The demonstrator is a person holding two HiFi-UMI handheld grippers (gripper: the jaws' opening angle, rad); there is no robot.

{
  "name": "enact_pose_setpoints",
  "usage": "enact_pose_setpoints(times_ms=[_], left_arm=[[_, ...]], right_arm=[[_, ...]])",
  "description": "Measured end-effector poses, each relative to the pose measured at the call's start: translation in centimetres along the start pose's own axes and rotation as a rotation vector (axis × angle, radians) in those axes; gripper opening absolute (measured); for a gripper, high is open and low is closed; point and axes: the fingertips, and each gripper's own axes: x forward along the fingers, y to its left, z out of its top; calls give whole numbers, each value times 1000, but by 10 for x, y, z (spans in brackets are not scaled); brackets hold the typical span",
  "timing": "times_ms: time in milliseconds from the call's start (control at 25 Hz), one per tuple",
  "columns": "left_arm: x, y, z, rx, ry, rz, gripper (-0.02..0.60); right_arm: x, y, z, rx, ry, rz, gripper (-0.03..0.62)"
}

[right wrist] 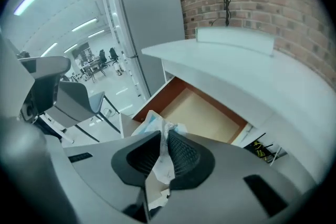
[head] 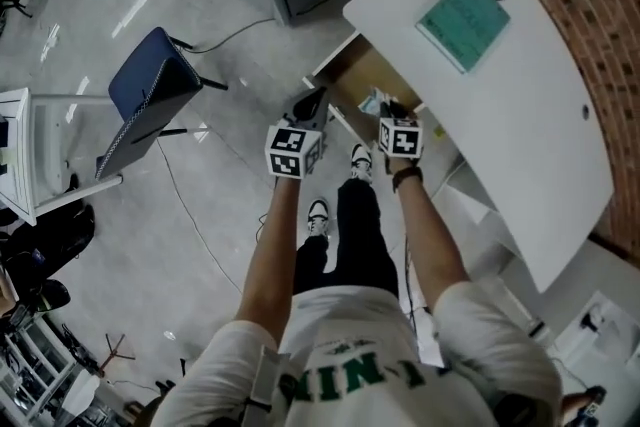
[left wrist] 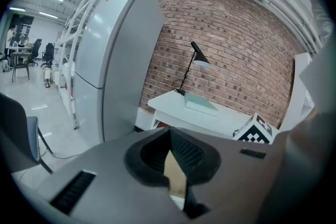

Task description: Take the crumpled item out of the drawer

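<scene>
The right tongs (right wrist: 164,138) are pinched tight on the crumpled item (right wrist: 153,119). It is a scrunched white paper with a bit of blue on it. The paper sticks up out of the tips and hangs down below them too. The left tongs (left wrist: 169,139) are closed with nothing in them. They hang in the air just beside the right ones.

The paper is up above the open drawer (right wrist: 207,113), not lying in it. The drawer bottom is bare and tan, and its sides are brown. So I think the taking-out step is nearly done, because the paper is grabbed and looks lifted clear. Next, the right tongs need to carry it away from the drawer and keep squeezing. Paper is thin and light, so it could slip out or tear. A spot to put it down must be picked, and I cannot tell where that is.

The drawer sits under a white desk (right wrist: 247,68) with a curved edge. On the desk are a blue-green pad (head: 462,20) and a black lamp (left wrist: 195,57). Behind them is a red brick wall (left wrist: 236,29). A tall grey cabinet (left wrist: 121,44) stands near the desk. The floor (head: 130,5) is grey and shiny. A blue chair (head: 150,80) stands well apart from the desk, on the person's left.
</scene>
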Motion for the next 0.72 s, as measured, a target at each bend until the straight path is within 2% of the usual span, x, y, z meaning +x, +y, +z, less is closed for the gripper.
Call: enact_pose_setpoints(times_ms=[280,480,640,720], left_arm=[[-38,-46,29,87,-33,13,-3],[-68,-73,57,126,-42,-33,-3],[-89,-97,85,159,-106,-53,-3],[-102,-107,104,186,-138,-50,-3]], right_arm=[[-101,4,8,76,-114,4,40],[-156,5,14,116,-198,-22,40],[-196,2,30,114,-284,-39,40],[-224,5,47,64,-337,-75,40]])
